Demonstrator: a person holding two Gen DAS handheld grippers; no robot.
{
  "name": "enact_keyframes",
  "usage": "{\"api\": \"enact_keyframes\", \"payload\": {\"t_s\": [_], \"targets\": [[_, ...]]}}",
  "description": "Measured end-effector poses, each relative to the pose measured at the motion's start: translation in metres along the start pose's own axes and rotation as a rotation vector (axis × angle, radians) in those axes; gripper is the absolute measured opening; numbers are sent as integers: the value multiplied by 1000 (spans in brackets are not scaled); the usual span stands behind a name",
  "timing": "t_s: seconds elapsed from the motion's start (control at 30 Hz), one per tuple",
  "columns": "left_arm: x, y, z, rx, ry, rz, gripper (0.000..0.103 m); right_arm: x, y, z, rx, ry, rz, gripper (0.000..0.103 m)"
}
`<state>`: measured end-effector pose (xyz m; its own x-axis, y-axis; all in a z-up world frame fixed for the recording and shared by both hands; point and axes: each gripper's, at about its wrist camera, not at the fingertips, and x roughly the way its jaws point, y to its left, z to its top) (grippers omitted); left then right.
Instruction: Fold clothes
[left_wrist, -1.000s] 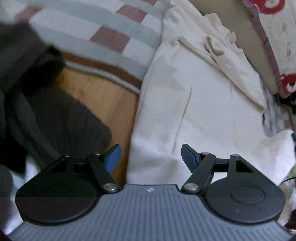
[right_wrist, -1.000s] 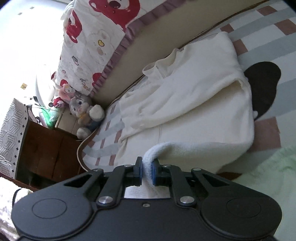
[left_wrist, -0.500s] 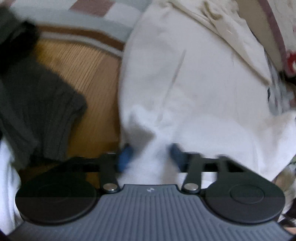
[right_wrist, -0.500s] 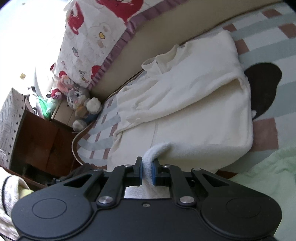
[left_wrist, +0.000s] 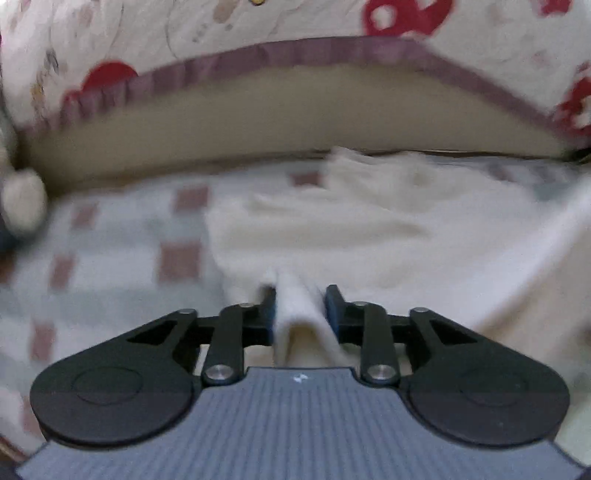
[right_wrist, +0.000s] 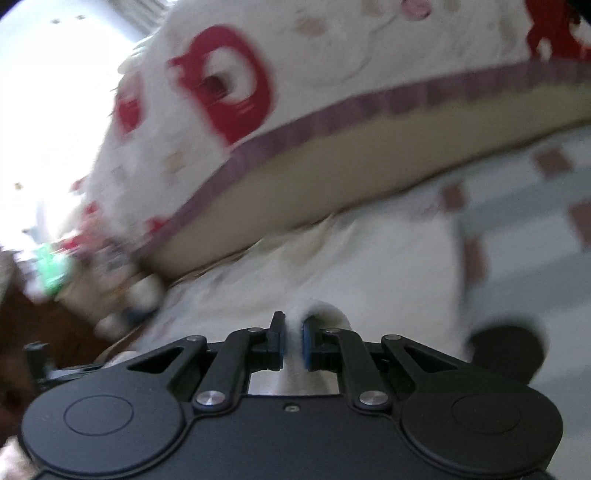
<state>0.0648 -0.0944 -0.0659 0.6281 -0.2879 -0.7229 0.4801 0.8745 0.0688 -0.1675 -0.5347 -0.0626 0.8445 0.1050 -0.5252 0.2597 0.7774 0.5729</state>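
The left gripper (left_wrist: 300, 303) is pinching a raised fold of the cream fleece garment (left_wrist: 369, 229), its jaws just eased slightly apart around the cloth. The right gripper (right_wrist: 292, 341) is clamping another fold, jaws nearly closed. The garment is lying on the checked bedsheet (left_wrist: 110, 258), its far edge touching the tan mattress side (left_wrist: 258, 122); bare sheet lies left.

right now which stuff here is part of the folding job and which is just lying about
Part of the job:
- cream garment, a fold of it pinched in each claw
- left claw
- right claw

Just lying about:
- red-print pillow
- checked blanket under the garment
- dark patch, too blurred to identify
- blurred clutter beside the bed
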Motion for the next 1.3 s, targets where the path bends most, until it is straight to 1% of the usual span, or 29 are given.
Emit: {"api": "enact_keyframes", "payload": {"t_s": [0.03,0.07,0.1,0.17,0.23,0.33,0.4,0.43,0.5,0.57,0.7,0.77,0.83,0.9,0.93,0.97,1.0,1.03,1.1,1.13,1.17,1.2,1.23,1.27,1.3], "targets": [[16,0,-1,-8,-16,47,35,15,-7,2,-7,-17,-57,17],[23,1,-9,-26,-18,67,38,29,-18,-1,37,-20,-101,23],[24,4,-21,-45,-14,60,40,39,-30,-7,96,-20,-129,25],[22,15,-42,-93,-27,6,47,45,-46,-22,138,-38,-162,26],[20,26,-63,-144,-37,-42,48,45,-53,-38,81,-53,-173,28],[14,41,-82,-231,-20,-67,49,45,-50,-44,-67,-45,-195,30],[11,47,-90,-260,-19,-80,50,47,-41,-42,-152,-40,-201,41],[9,48,-92,-264,-21,-82,51,49,-36,-41,-191,-42,-208,43],[10,46,-89,-245,-23,-73,52,52,-29,-41,-256,-52,-231,44],[12,44,-83,-227,-29,-66,52,58,-29,-44,-288,-41,-239,44],[15,50,-61,-277,-107,-111,52,70,-38,-41,-319,-13,-233,44],[23,49,-48,-269,-99,-135,52,74,-41,-34,-318,-18,-260,44],[36,40,-34,-200,-80,-101,52,75,-43,-26,-299,-26,-240,44],[54,33,-22,-146,-44,-93,54,77,-45,-18,-280,-35,-217,44],[63,31,-19,-138,-27,-102,58,78,-46,-15,-281,-51,-222,44],[72,32,-17,-144,-16,-110,67,82,-47,-13,-297,-47,-216,44],[81,34,-16,-160,0,-119,69,88,-46,-11,-321,-27,-211,44],[90,36,-15,-177,16,-127,69,97,-45,-8,-347,-2,-224,45],[107,41,-14,-222,54,-124,64,116,-45,-3,-376,32,-270,50],[111,41,-14,-235,61,-102,48,125,-46,0,-375,39,-305,60],[114,42,-14,-245,62,-75,21,135,-51,3,-349,58,-320,67],[111,42,-14,-251,41,-32,11,145,-57,5,-318,79,-332,67],[106,43,-15,-271,10,4,11,153,-63,8,-277,112,-313,67],[101,44,-16,-290,-22,34,10,154,-65,9,-251,105,-292,67],[92,44,-18,-302,-54,39,10,153,-67,10,-227,91,-272,48]]}}
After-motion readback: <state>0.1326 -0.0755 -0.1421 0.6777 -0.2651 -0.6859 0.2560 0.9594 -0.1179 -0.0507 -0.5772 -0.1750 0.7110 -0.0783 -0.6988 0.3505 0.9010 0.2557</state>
